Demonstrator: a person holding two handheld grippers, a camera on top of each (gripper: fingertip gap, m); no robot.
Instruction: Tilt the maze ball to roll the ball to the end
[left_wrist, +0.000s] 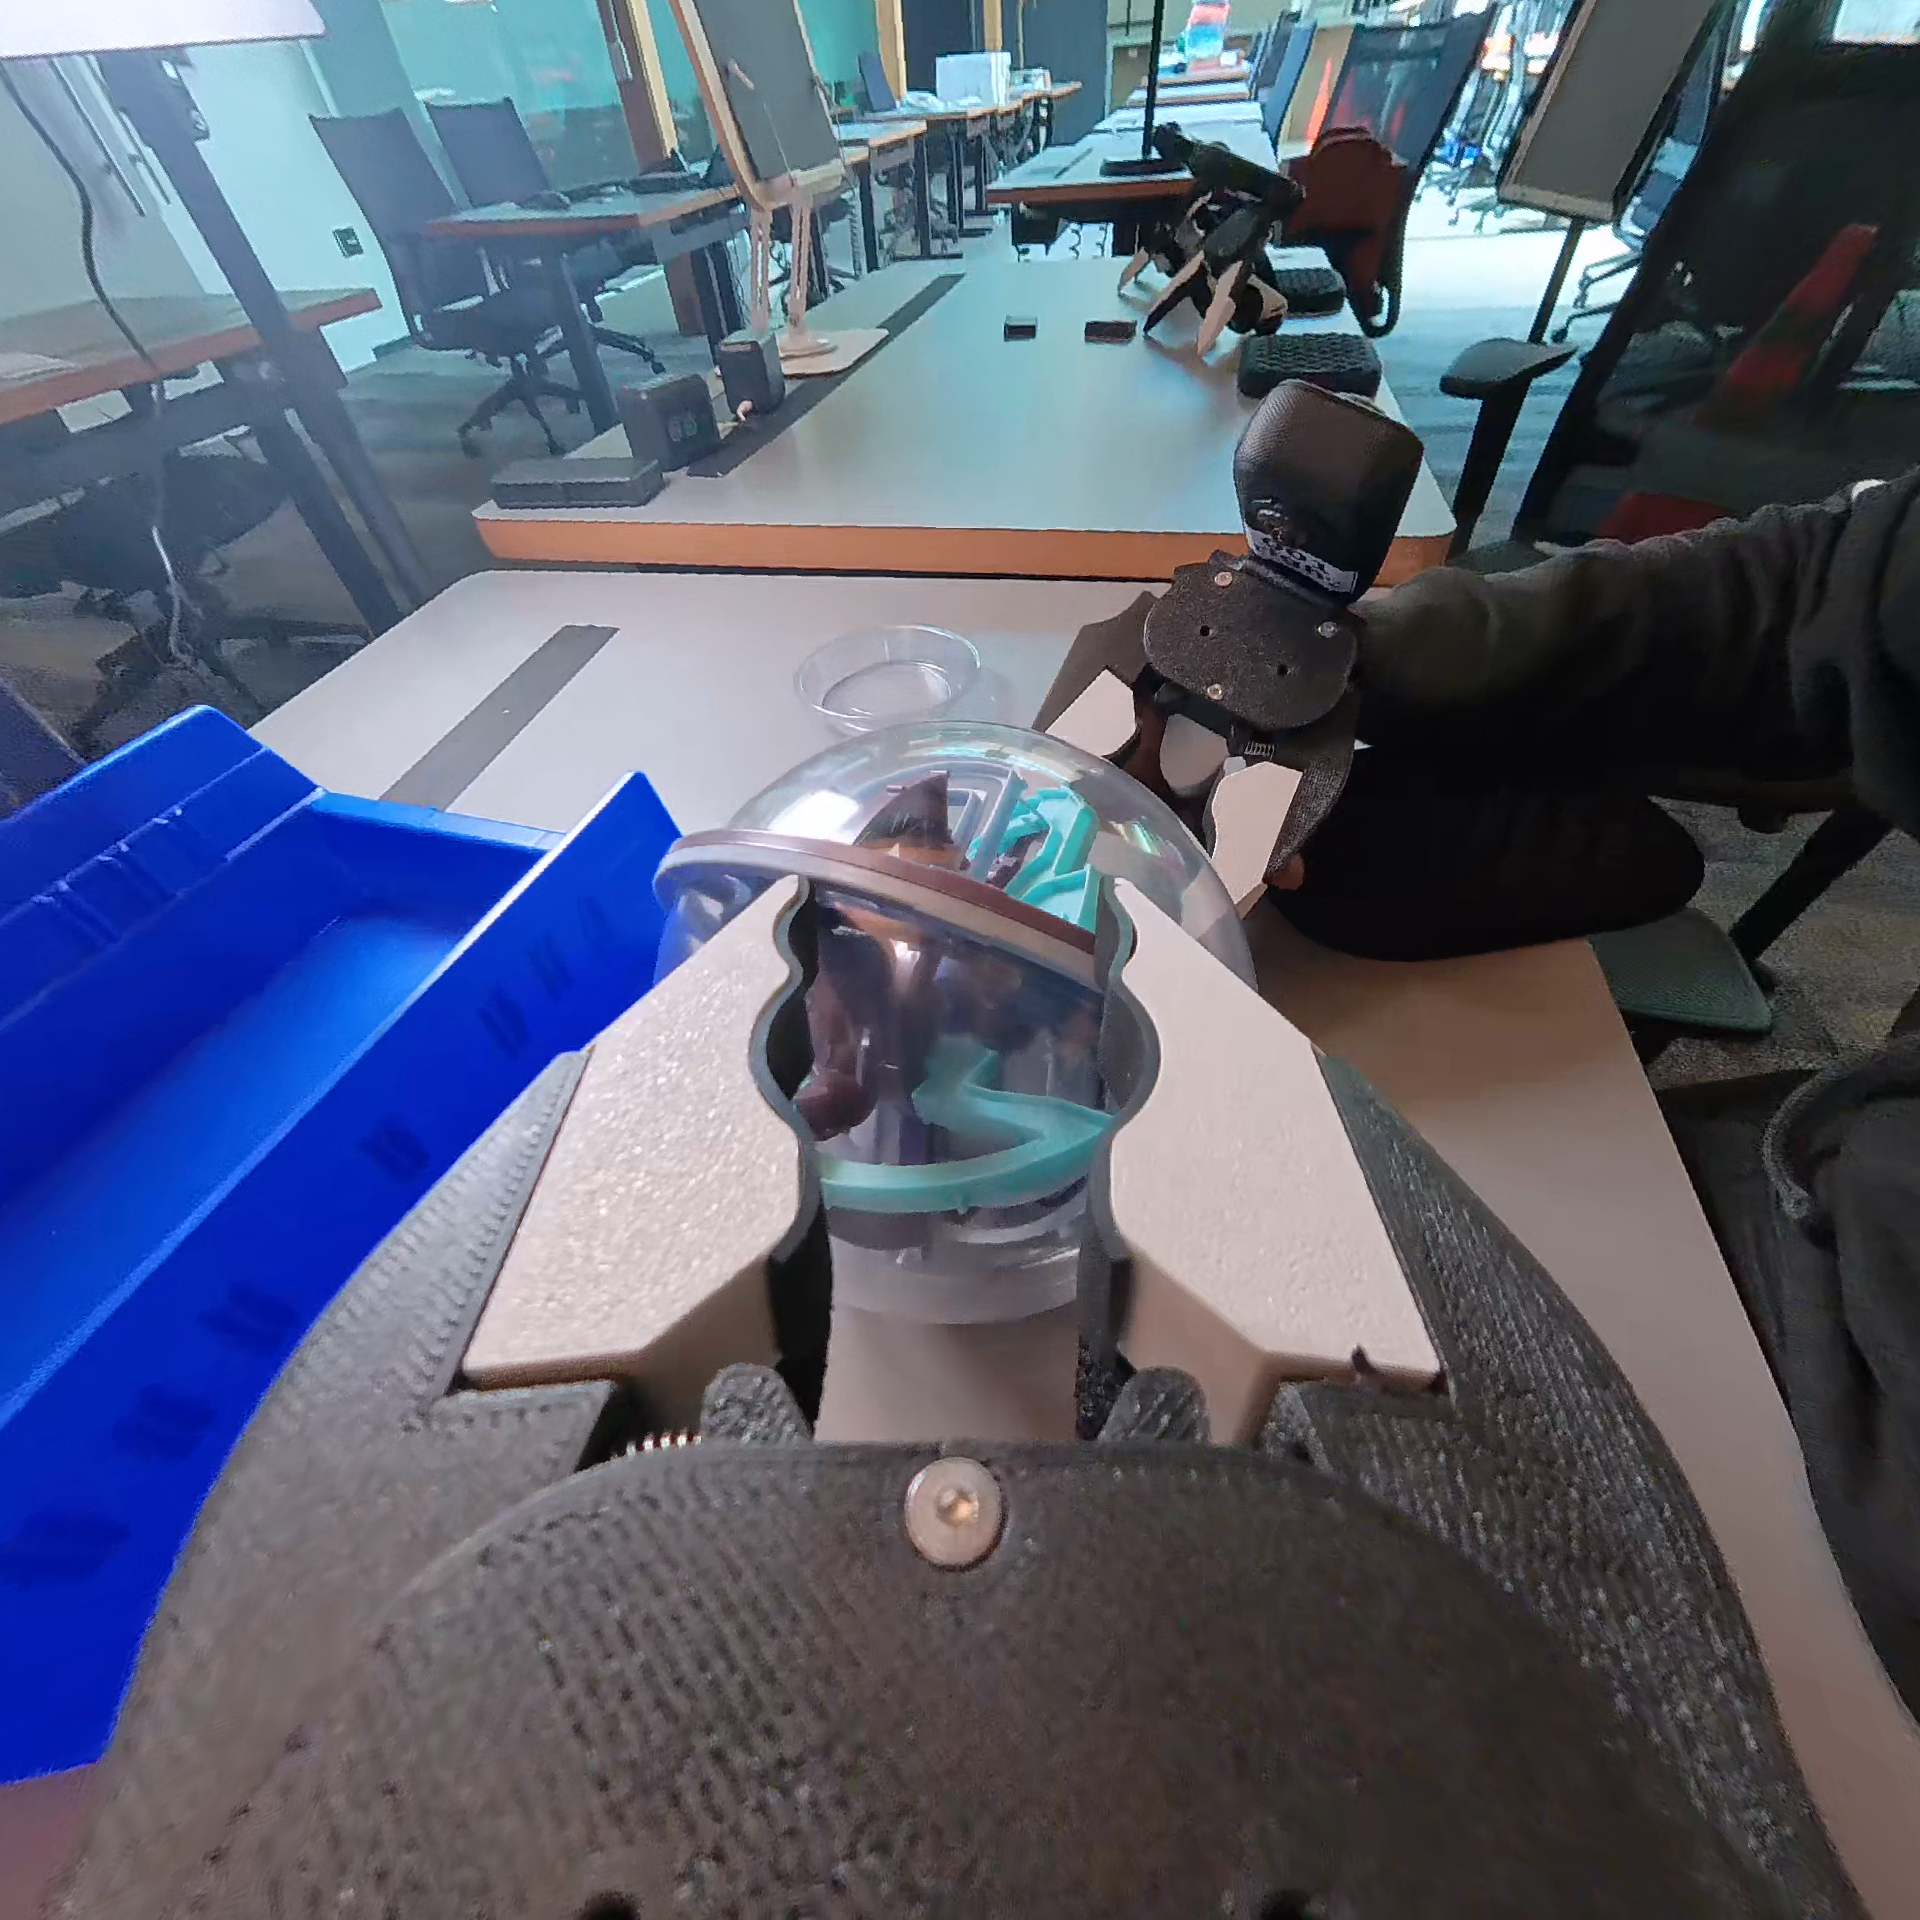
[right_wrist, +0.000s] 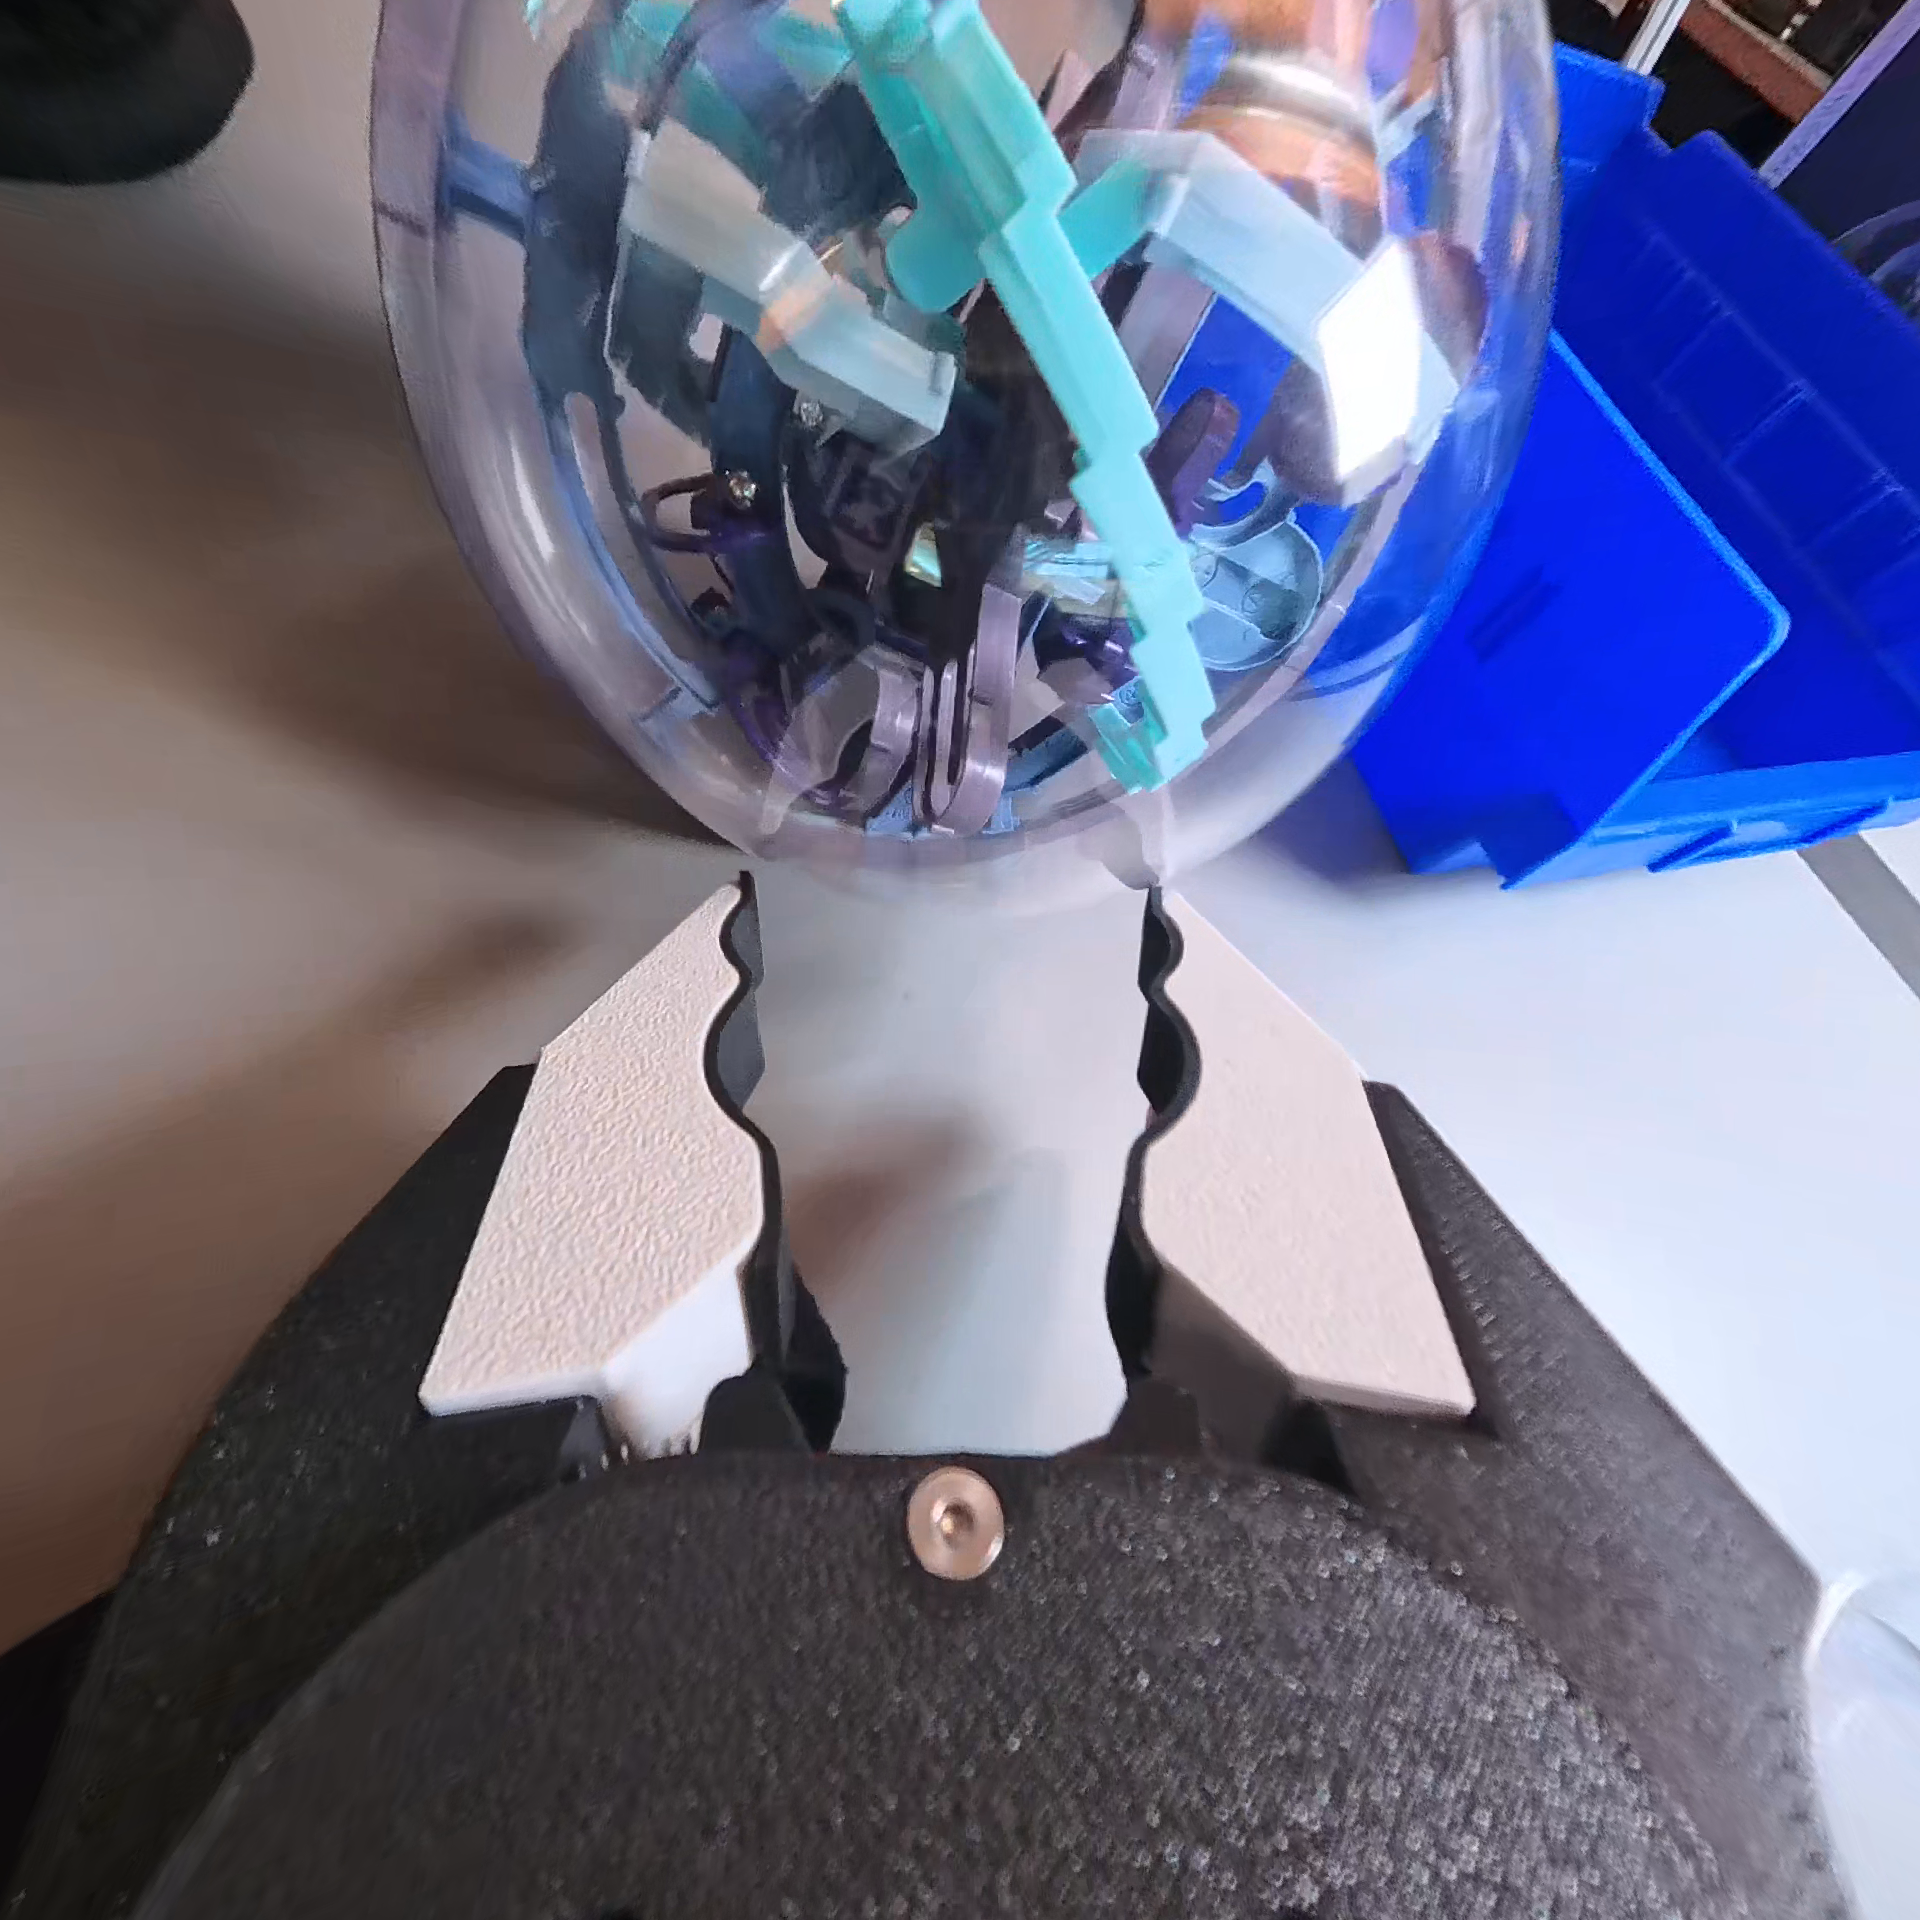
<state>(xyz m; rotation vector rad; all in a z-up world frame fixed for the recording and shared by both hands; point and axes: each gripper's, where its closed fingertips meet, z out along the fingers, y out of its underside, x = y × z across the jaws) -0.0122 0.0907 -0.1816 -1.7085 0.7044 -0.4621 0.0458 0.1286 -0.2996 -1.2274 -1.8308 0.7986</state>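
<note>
The maze ball (left_wrist: 966, 821) is a clear sphere with teal, brown and purple tracks inside. It sits just above the grey table (left_wrist: 1455, 1091). My left gripper (left_wrist: 956, 894) is shut on it, one white finger on each side of its lower half. My right gripper (left_wrist: 1169, 800), held by a black-gloved hand, is at the ball's far right side. In the right wrist view the maze ball (right_wrist: 966, 416) fills the top, and my right gripper (right_wrist: 945, 899) is open with both fingertips against the shell. I cannot make out the small ball inside.
A blue plastic bin (left_wrist: 260, 1039) stands right against the ball's left side; it also shows in the right wrist view (right_wrist: 1662, 520). A clear shallow dish (left_wrist: 888, 675) lies on the table behind the ball. A second table (left_wrist: 987, 436) beyond holds spare grippers and pads.
</note>
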